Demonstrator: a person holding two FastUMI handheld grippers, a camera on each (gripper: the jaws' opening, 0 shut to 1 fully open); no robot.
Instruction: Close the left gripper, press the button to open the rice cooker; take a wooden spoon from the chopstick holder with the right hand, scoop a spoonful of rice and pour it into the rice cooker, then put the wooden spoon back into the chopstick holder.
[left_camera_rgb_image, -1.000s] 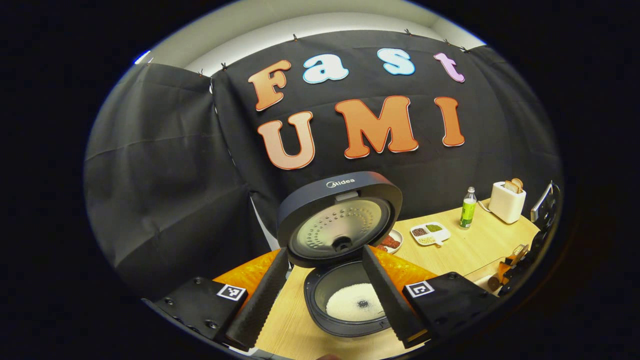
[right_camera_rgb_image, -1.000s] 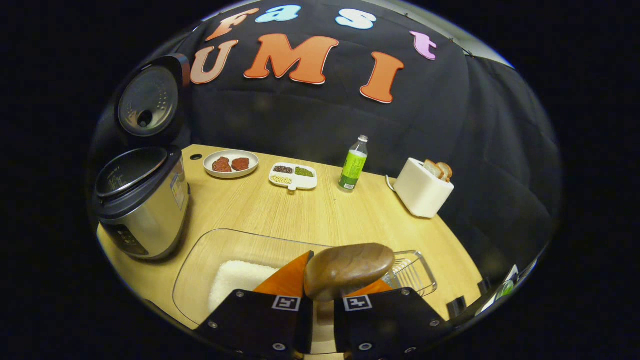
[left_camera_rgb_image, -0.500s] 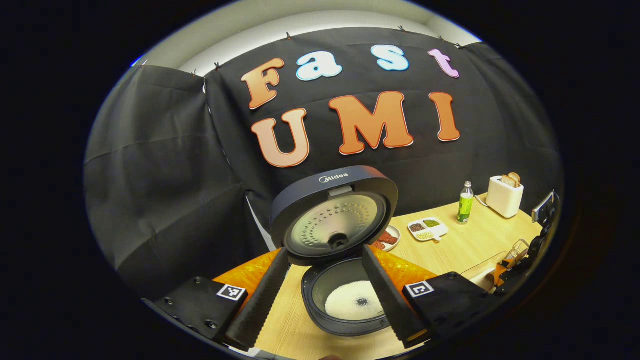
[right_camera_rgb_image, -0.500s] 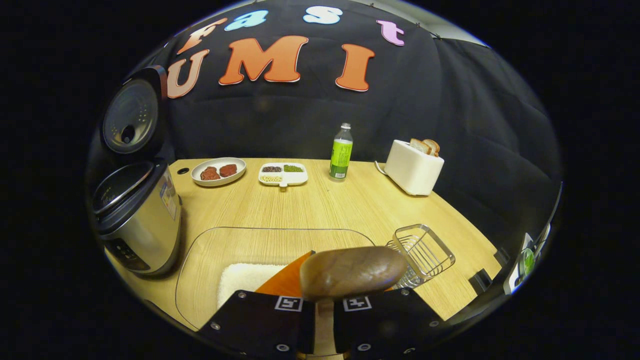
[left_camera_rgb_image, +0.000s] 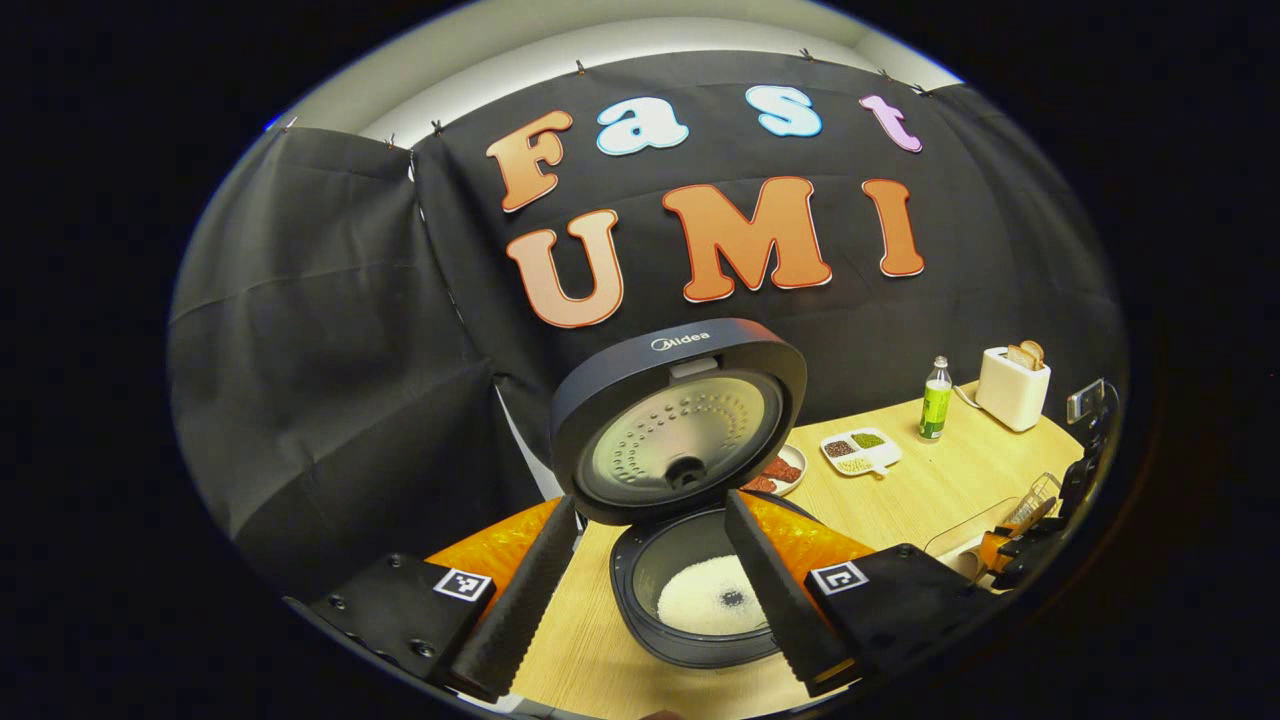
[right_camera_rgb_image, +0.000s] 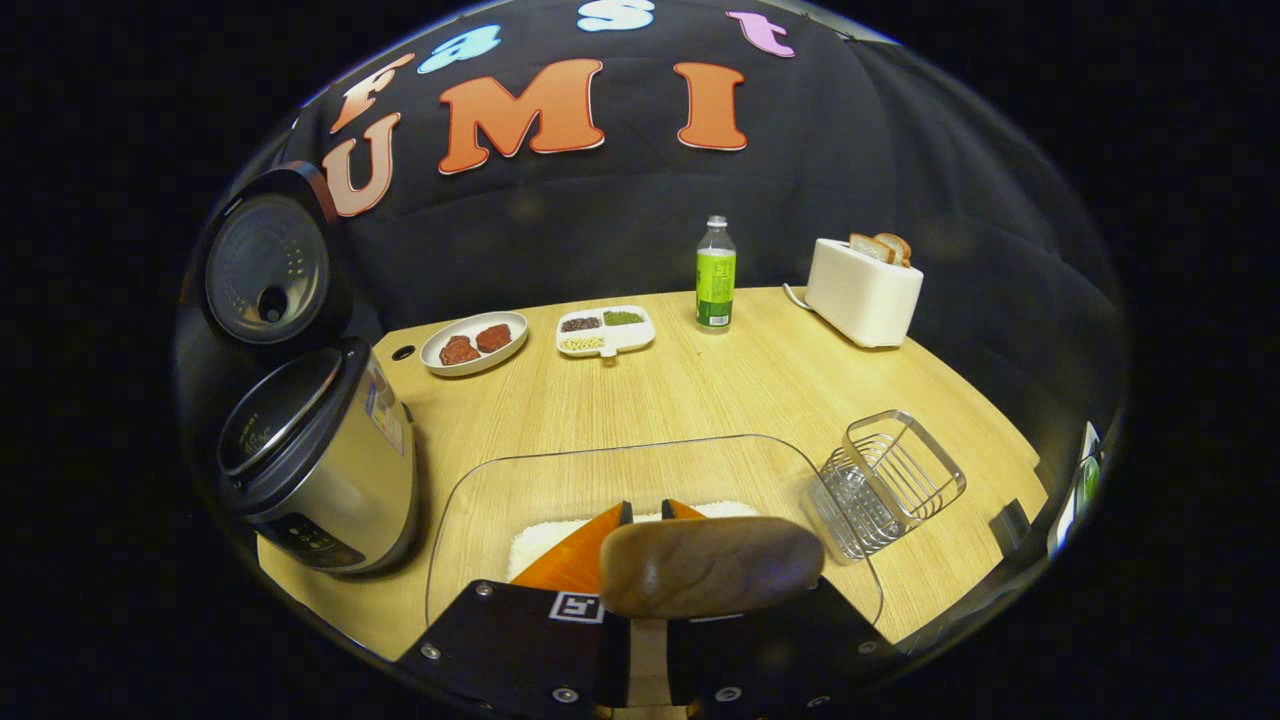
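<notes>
Since half a second ago the right hand-held gripper (right_camera_rgb_image: 640, 640) has been swinging rightward, so the wire chopstick holder (right_camera_rgb_image: 885, 480) is now sitting higher and clearer at the right, and the rice cooker (right_camera_rgb_image: 315, 465) has been drifting inward from the left edge. Nearest, that gripper is clamping narrow on the handle of the wooden spoon (right_camera_rgb_image: 710, 565), whose bowl is hovering over the near part of the clear rice tray (right_camera_rgb_image: 500, 500), with white rice (right_camera_rgb_image: 545, 535) lying just beyond it. The spoon bowl's inside is hidden, so I cannot tell whether it is carrying anything. The left hand-held gripper (left_camera_rgb_image: 650, 590) is hanging with its fingers spread wide, gripping nothing, above the cooker's open pot (left_camera_rgb_image: 700, 600), where rice is already lying; the lid (left_camera_rgb_image: 680, 425) is standing upright behind. Farther off on the table (right_camera_rgb_image: 700, 390) a meat plate (right_camera_rgb_image: 473, 342), a divided dish (right_camera_rgb_image: 605, 331), a green bottle (right_camera_rgb_image: 715, 275) and a toaster (right_camera_rgb_image: 862, 290) are standing.

Judging by this, pouring is done and the return step is in hand. The next move calls for carrying the spoon right and lowering it, handle up, into the holder's open top before releasing.
</notes>
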